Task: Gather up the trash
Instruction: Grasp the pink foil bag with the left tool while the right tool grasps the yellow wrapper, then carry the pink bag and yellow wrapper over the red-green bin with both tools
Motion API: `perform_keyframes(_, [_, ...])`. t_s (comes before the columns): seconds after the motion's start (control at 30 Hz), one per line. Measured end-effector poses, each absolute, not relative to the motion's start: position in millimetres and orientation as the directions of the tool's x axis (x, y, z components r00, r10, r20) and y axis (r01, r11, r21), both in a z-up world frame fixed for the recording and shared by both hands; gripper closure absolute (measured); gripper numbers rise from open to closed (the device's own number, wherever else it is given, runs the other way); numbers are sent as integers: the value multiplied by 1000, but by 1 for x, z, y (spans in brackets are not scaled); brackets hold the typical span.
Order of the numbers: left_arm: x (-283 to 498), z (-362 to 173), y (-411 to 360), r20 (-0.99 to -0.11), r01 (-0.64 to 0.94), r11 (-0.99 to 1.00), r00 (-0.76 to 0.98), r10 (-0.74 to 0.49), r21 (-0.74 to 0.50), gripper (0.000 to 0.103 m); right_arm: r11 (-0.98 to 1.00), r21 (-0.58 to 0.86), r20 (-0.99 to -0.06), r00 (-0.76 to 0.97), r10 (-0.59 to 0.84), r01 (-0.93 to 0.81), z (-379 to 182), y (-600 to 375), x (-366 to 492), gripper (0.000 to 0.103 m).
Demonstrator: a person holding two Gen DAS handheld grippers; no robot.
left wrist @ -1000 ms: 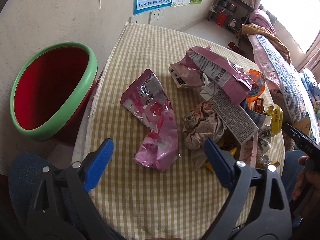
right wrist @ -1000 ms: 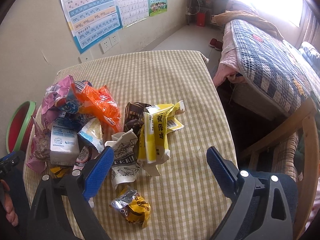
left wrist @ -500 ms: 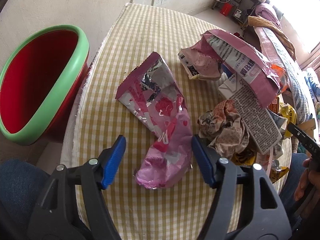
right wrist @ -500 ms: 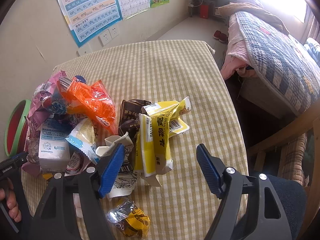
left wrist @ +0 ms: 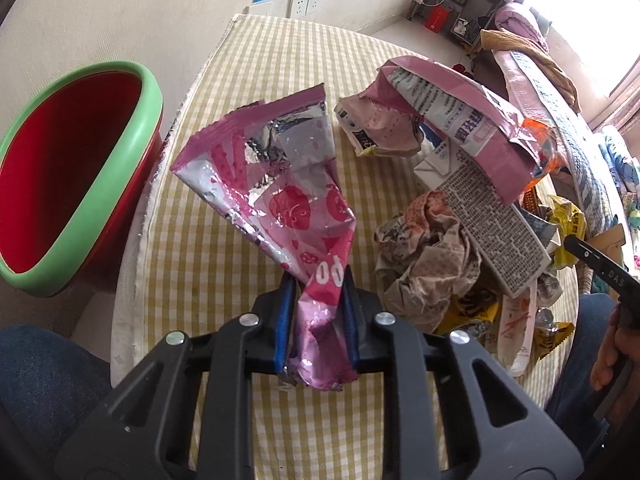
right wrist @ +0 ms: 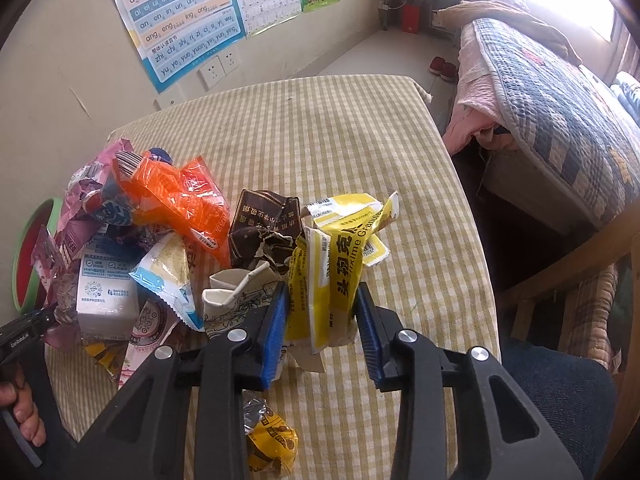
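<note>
The left tongs (left wrist: 316, 312) have just been closing and now clench the near end of a pink foil snack bag (left wrist: 280, 196), which stretches away from them across the checked worktop (left wrist: 280, 52). A red bin with a green rim (left wrist: 76, 184) stands off to their left, beside the worktop edge. The right tongs (right wrist: 322, 314) have also just been closing and grasp a yellow medicine packet (right wrist: 340, 256). An orange wrapper (right wrist: 176, 200) and a white carton (right wrist: 106, 296) lie to their left.
</note>
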State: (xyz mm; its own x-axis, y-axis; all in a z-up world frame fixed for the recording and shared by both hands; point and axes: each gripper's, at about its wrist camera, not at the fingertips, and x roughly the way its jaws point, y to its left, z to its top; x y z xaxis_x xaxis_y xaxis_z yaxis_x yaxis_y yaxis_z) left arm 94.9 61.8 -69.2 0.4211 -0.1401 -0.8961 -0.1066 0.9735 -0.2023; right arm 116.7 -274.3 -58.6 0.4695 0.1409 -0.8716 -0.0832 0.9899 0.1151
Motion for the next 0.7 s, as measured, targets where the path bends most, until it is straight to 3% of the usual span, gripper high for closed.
perform_keyframes(0.07, [92,-64,61,-890,-101,975,435,-136,-198,85,991,110,-867,480,136,-82,-54,-275,114,84])
perform_keyframes(0.43, [65,-38,67,-865,-100,975,486,-125,-196,89,991,116,-839,526,137,-73,-29,-282,103,88])
perform_keyframes(0.7, [55,-35,70,-861,-105,971,489,-139,-216,88,986,148,-865,472,169,-82,-44,-278,104,87])
